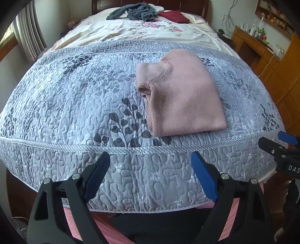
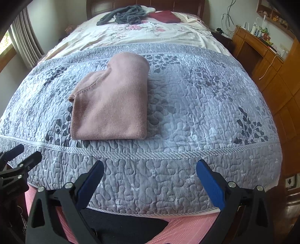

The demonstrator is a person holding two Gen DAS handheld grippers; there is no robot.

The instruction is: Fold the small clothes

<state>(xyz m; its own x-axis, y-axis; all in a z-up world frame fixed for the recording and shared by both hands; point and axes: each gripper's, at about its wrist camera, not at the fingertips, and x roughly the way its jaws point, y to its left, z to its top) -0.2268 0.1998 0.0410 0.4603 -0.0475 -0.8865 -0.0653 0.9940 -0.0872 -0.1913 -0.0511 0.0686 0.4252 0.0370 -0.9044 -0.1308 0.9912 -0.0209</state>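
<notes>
Two black two-finger grippers with blue pads hang spread wide and empty off the near edge of the bed.

The left gripper (image 1: 151, 159) and right gripper (image 2: 150, 167) both sit just off the grey-blue quilted bedspread with its leaf print (image 1: 75, 90), touching nothing. The folded pink knit garment (image 1: 180, 93), soft and fuzzy, lies flat as a thick rectangle near the near edge, its stitched hem curling open on the left side. A crumpled dark grey cloth (image 1: 135, 12) and a folded dark red cloth (image 1: 174, 16) lie at the far edge.
</notes>
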